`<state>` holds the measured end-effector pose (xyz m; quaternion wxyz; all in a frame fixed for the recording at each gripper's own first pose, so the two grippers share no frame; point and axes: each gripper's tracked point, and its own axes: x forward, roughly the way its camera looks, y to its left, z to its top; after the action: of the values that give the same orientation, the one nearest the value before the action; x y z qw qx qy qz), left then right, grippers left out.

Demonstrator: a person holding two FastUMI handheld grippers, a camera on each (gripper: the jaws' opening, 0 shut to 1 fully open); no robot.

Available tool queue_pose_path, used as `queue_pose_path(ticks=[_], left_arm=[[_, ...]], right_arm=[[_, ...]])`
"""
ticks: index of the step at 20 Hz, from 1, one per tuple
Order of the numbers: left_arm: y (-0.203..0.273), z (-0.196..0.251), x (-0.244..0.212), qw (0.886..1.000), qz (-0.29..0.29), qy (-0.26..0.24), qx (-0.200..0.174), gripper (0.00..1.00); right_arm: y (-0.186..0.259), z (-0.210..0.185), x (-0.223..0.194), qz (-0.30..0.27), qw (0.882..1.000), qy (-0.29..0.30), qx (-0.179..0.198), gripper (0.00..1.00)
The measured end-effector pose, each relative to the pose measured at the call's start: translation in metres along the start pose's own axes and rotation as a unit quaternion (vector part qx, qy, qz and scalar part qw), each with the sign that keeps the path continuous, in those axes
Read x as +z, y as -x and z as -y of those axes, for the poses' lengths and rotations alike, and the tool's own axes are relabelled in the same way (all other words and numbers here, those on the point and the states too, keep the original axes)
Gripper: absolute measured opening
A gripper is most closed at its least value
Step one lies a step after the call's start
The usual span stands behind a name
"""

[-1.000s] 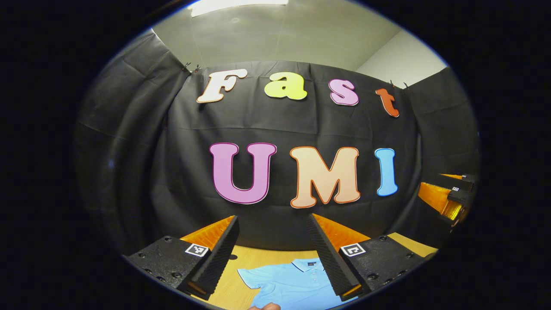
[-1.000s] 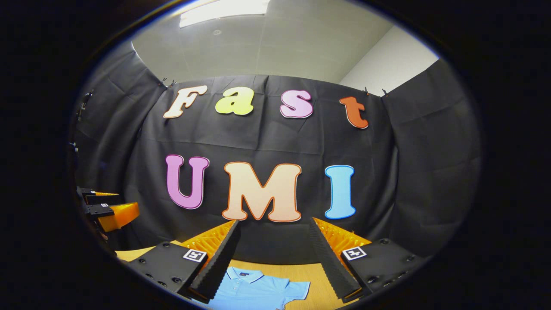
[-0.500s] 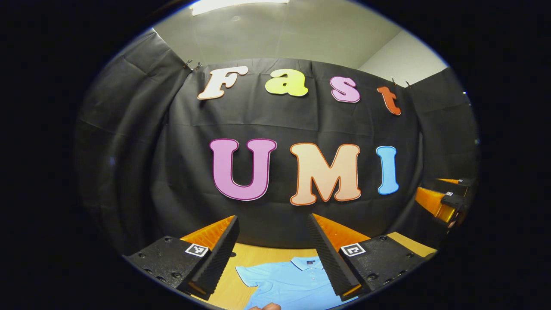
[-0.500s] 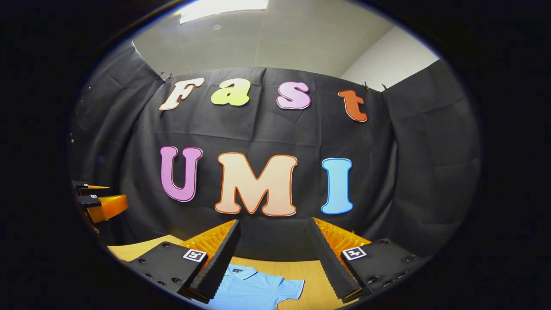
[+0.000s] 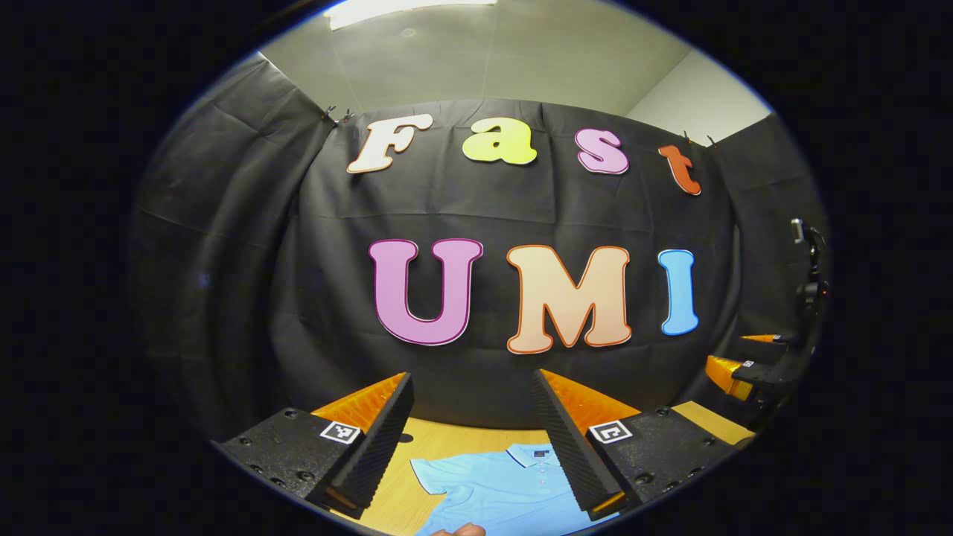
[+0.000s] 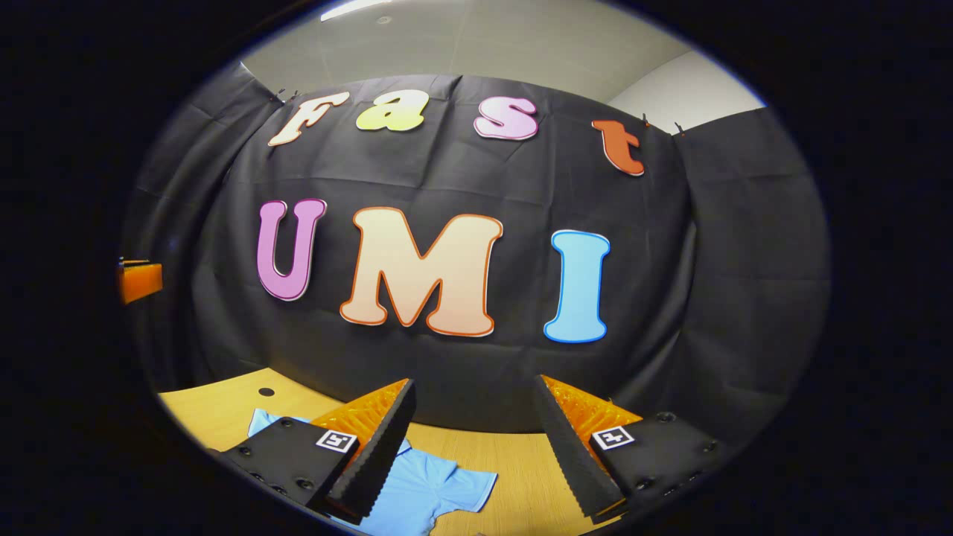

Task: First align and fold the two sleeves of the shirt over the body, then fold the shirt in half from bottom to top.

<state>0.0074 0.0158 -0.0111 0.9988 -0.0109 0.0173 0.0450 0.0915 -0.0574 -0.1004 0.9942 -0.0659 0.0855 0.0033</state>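
Blue shirt (image 5: 500, 491) lies flat on the table (image 6: 521, 465) beneath both raised, spread-fingered grippers, left (image 5: 473, 447) and right (image 6: 470, 450).

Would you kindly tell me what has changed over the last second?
The right tool has tipped down and swung, so more table shows beside the shirt. The left tool barely moved. Both stay open above the unfolded shirt; nothing was gripped.
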Motion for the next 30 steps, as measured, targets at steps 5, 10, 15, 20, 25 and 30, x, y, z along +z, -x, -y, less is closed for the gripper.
queue_pose_path(ticks=[5, 10, 15, 20, 25, 30], left_arm=[[0.002, -0.007, 0.001, 1.000, -0.003, -0.012, 0.024, 0.95], [0.004, -0.014, 0.003, 0.999, -0.003, -0.028, 0.043, 0.95], [0.002, -0.016, -0.005, 0.998, -0.016, -0.028, 0.054, 0.95], [-0.002, -0.016, -0.014, 0.997, -0.035, -0.027, 0.061, 0.95], [-0.004, -0.017, -0.020, 0.996, -0.045, -0.037, 0.069, 0.95], [-0.010, -0.014, -0.032, 0.994, -0.065, -0.037, 0.075, 0.94]], right_arm=[[-0.038, 0.014, -0.048, -0.037, 0.999, 0.013, 0.002, 1.00], [-0.070, 0.014, -0.103, -0.094, 0.995, -0.004, 0.014, 0.99], [-0.088, 0.008, -0.149, -0.130, 0.991, 0.006, 0.020, 0.99], [-0.103, 0.005, -0.206, -0.179, 0.983, 0.009, 0.023, 0.99], [-0.111, 0.008, -0.259, -0.230, 0.973, 0.012, 0.023, 0.99], [-0.118, 0.009, -0.310, -0.274, 0.961, 0.009, 0.028, 1.00]])
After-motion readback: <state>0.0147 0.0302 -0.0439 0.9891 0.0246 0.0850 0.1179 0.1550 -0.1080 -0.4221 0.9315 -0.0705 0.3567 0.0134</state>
